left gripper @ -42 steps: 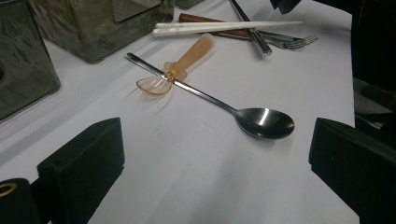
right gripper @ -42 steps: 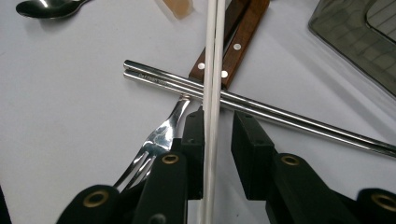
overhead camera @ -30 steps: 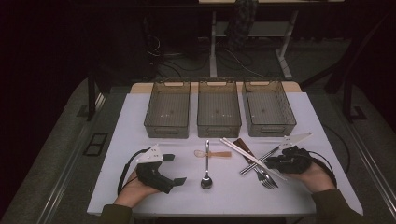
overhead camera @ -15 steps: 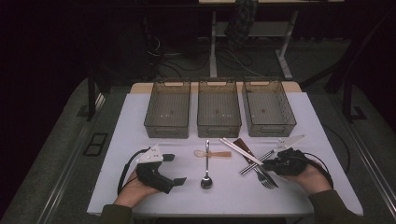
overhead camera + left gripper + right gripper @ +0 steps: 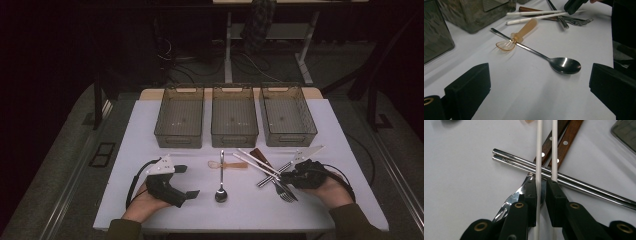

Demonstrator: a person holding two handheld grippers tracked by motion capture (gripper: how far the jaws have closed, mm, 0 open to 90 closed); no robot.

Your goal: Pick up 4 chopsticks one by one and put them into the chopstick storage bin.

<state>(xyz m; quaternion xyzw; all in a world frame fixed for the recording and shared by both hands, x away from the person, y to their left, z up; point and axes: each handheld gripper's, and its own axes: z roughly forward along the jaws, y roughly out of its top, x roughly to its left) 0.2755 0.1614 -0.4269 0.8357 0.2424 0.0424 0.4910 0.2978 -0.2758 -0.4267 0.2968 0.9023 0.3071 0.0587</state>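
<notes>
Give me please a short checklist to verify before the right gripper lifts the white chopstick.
1. One thin white plastic chopstick lies between the jaws of the right gripper: ok.
2. Both pads press on it: not ok, a narrow gap shows on one side.
3. The second white chopstick is clear of the jaws: cannot tell, it runs to one jaw's tip.
4. Nothing lies on top of the chosen chopstick: ok, it crosses over the pair of steel chopsticks and the steel fork.
5. The left gripper keeps away: ok, open, beside the steel spoon.
6. The three clear grey bins have room: ok.
</notes>
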